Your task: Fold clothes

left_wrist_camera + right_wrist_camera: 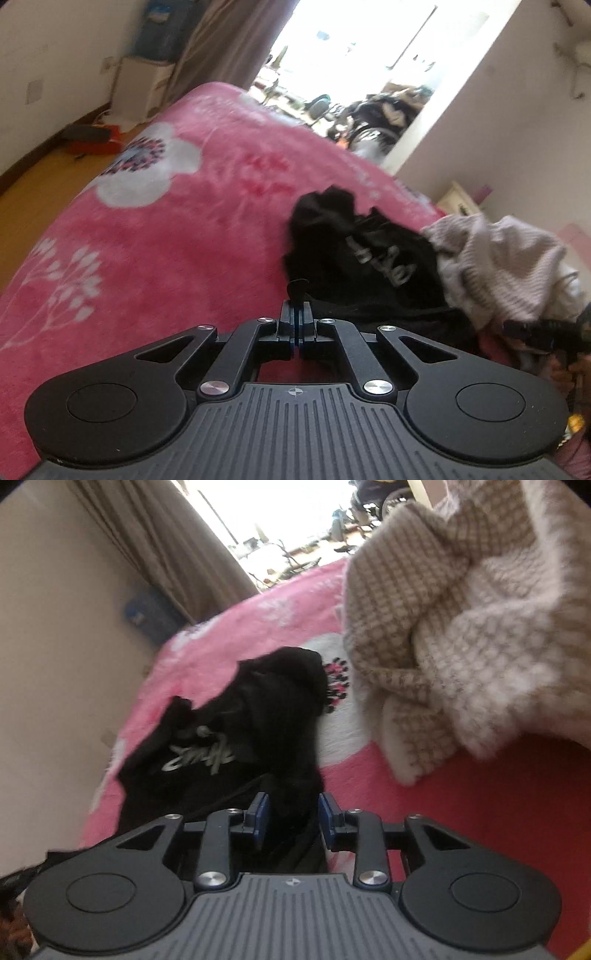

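A crumpled black garment [354, 258] with pale lettering lies on the pink flowered blanket [166, 240]. My left gripper [297, 310] is shut, and a small tab of the black cloth sticks out past its tips. In the right wrist view the same black garment [229, 746] runs back between the blue pads [260, 812] of my right gripper [293, 808]. Those jaws stand apart and do not visibly press the cloth. A beige knitted sweater [461, 627] is bunched just right of the black garment, also seen as a beige knitted heap [498, 266] in the left wrist view.
The pink blanket [461, 812] covers a bed. A wooden floor [44, 177] with a red item [96, 142] lies to its left. A white cabinet [144, 88], a grey curtain [229, 40] and a bright window stand beyond. A pale wall [55, 646] is close on the right gripper's left.
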`<action>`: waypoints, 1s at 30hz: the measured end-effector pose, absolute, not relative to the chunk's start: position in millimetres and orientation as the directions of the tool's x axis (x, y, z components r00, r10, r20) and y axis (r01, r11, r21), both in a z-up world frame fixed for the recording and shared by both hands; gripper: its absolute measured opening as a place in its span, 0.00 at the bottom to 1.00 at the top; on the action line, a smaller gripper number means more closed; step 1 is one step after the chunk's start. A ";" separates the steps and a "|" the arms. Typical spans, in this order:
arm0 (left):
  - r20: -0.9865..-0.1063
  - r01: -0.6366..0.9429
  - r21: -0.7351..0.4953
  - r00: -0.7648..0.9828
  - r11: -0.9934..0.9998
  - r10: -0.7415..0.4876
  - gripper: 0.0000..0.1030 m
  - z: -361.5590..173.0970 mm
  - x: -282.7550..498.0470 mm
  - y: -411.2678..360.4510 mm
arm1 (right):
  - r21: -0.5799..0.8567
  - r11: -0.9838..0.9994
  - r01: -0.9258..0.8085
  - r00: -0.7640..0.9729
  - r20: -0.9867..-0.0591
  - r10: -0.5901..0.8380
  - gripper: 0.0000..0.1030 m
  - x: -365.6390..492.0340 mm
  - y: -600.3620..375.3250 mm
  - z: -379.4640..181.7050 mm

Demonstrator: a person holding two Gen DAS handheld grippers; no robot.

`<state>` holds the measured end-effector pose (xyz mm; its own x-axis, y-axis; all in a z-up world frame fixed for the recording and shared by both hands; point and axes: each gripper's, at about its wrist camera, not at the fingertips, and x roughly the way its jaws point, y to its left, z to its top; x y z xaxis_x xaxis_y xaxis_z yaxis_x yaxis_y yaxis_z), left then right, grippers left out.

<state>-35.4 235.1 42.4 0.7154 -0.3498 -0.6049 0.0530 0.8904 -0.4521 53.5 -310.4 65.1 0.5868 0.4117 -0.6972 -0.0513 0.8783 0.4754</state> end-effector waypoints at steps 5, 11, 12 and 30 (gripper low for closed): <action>-0.648 0.024 -0.420 0.692 0.907 -0.318 0.00 26.2 -37.4 238.7 | 0.455 0.889 -0.047 0.553 -0.729 0.403 0.39 72.5 -295.5 51.3; -0.686 0.002 -0.411 0.659 0.912 -0.310 0.00 8.5 -31.8 242.2 | 0.445 0.895 -0.022 0.526 -0.757 0.389 0.39 76.7 -280.4 31.2; -0.691 -0.004 -0.409 0.654 0.912 -0.307 0.00 6.2 -30.6 242.3 | 0.440 0.898 -0.033 0.532 -0.753 0.388 0.39 73.9 -276.9 30.6; -0.745 -0.065 -0.353 0.623 0.934 -0.238 0.00 -9.3 -18.5 232.8 | 0.474 0.879 -0.048 0.707 -0.606 0.365 0.04 48.1 -276.7 56.5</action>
